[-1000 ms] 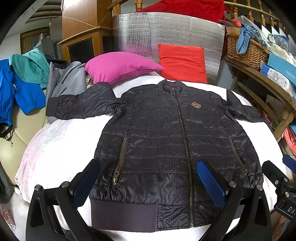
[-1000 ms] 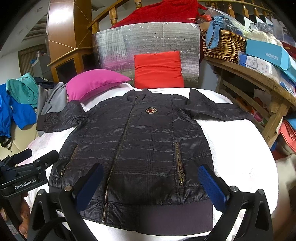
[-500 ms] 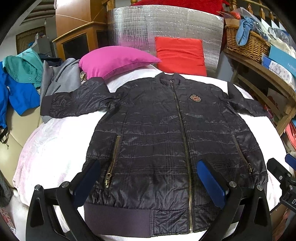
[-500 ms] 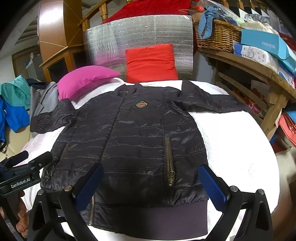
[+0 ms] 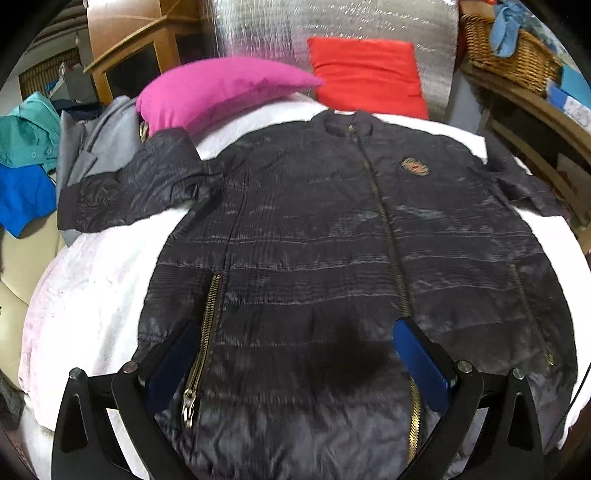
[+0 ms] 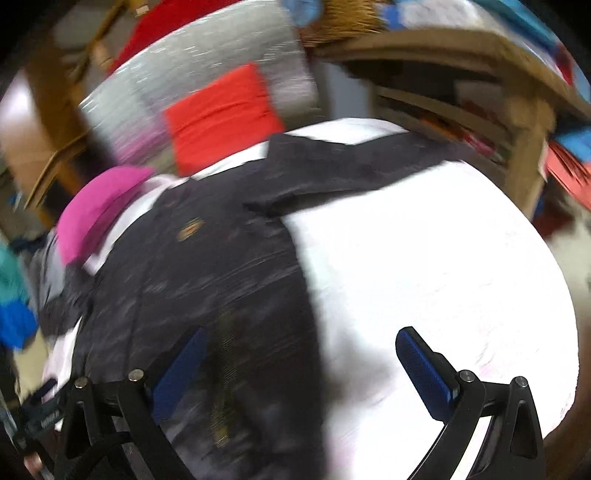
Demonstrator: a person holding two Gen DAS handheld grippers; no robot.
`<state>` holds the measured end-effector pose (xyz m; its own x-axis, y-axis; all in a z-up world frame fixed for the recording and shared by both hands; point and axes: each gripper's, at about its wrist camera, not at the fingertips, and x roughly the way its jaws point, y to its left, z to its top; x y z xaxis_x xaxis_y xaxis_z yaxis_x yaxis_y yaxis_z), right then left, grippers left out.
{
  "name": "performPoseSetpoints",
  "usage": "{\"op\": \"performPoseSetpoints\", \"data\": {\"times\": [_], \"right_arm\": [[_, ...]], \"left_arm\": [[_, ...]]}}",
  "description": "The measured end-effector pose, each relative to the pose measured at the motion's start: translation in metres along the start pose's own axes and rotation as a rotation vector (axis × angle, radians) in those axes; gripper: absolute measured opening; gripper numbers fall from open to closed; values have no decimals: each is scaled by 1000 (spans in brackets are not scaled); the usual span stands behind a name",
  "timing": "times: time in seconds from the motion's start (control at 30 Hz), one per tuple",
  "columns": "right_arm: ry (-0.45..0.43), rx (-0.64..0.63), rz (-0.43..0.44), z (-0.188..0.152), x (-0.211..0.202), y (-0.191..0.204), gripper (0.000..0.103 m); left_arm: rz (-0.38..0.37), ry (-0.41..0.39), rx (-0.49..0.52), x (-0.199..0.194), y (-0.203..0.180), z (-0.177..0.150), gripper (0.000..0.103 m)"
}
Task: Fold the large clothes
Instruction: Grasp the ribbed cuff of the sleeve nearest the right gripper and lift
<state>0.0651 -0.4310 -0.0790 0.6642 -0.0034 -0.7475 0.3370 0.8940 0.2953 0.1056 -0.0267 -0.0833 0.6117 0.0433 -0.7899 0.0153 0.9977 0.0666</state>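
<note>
I'm working in a lived-in home: a white-covered bed (image 5: 92, 280) with a pink pillow (image 5: 218, 88) and red cushion (image 5: 365, 74), a wooden cabinet (image 5: 129, 62), a wicker basket (image 5: 513, 62) on cluttered shelves, clothes heaped at left (image 5: 29, 162)

Jacket (image 5: 314, 258): dark quilted cloth with a slight sheen, brass-coloured metal zips, matt ribbed cuff at 9 o'clock. Bed cover (image 5: 92, 295): white, soft matt cloth. Cushions, pink (image 5: 218, 88) and red (image 5: 365, 74): matt fabric. Backing panel (image 5: 332, 18) at 12 o'clock: shiny silver foil. Basket (image 5: 517, 59) at 1 o'clock: woven wicker. Left gripper (image 5: 295, 363): black plastic, blue textured pads (image 5: 421, 365).
</note>
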Motion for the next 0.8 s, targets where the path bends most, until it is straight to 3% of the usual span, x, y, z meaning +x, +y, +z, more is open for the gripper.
{"op": "performPoseSetpoints", "data": {"times": [0.17,0.23,0.4,0.57,0.7,0.73,0.8], "right_arm": [[9,104,-16,47,37,-50,103],[5,176,29,67,52,-69,103],[12,495,186,121,111,-135,101],[-17,641,180,161,158,-169,81],[-23,664,141,174,178,-174,70],[-19,654,122,178,182,-173,63],[21,602,58,194,190,-165,32]], "left_arm": [[-5,12,-17,23,4,6,103],[-11,14,-33,31,7,7,103],[-6,36,-33,50,7,6,103],[-6,40,-35,65,13,-1,103],[-22,50,-50,79,17,-8,103],[-15,35,-43,79,15,-10,103],[-6,22,-31,79,13,-10,103]]}}
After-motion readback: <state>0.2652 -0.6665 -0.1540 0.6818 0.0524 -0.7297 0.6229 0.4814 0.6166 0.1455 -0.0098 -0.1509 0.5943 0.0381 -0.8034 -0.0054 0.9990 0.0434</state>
